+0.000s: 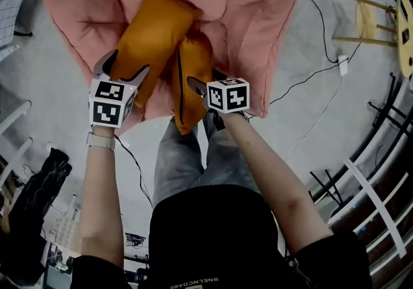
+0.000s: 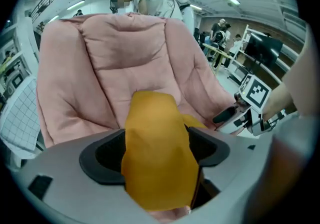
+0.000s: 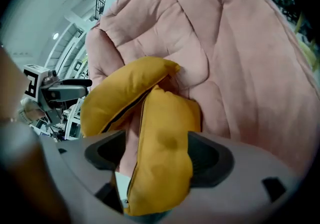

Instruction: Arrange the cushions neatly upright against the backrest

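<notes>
left gripper [image 1: 124, 68] is hovering with jaws spread wide around the near end of the left orange cushion [image 1: 151, 33], pads not pressing. right orange cushion [image 1: 192, 59] is lying against it on the pink armchair [image 1: 258, 23] seat. right gripper [image 1: 205, 81] is straddling that cushion's near end, jaws likewise apart.

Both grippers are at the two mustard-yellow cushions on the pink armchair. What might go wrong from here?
The right mustard-yellow fabric cushion hangs past the front edge of the pink padded armchair; the right gripper stands open around it, so it may slide to the floor. The left mustard-yellow cushion touches it, so shifting one may tip the other. The left gripper, also open, is close beside the right one; they may bump.
</notes>
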### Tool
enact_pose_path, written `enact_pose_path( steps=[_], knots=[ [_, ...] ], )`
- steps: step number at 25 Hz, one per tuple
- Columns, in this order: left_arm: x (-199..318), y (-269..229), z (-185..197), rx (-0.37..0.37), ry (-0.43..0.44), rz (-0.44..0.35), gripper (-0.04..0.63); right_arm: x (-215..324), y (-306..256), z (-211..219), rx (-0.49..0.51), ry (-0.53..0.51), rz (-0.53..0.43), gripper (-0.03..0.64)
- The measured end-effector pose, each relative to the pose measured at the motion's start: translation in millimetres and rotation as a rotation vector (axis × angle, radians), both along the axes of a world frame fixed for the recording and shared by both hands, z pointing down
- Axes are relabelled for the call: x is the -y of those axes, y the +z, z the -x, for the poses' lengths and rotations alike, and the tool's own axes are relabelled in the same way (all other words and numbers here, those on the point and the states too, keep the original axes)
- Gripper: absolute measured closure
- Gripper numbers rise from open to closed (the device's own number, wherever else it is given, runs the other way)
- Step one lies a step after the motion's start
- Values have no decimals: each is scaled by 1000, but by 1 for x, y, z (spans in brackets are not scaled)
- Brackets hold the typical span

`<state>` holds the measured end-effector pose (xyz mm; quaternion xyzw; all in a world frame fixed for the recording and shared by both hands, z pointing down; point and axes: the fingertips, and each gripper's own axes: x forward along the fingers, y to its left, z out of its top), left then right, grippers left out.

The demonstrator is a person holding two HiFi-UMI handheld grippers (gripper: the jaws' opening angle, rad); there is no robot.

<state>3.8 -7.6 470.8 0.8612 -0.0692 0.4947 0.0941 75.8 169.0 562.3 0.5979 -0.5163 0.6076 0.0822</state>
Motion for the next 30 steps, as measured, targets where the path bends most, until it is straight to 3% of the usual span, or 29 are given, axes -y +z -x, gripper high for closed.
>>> enact_pose_path(
  steps=[8,13,20,26,30],
  knots=[
    [0,53,0,172,75,15,184,-5,36,15,7,-21,87,241],
    [1,62,2,181,77,3,196,-4,53,19,16,-20,120,241],
    [-3,56,7,173,81,13,319,-2,62,23,25,-26,111,241],
    [-7,45,10,165,60,63,375,-6,60,22,-11,-61,135,358],
    [-12,33,17,154,30,100,377,-15,49,20,-39,-57,136,423]
  ],
)
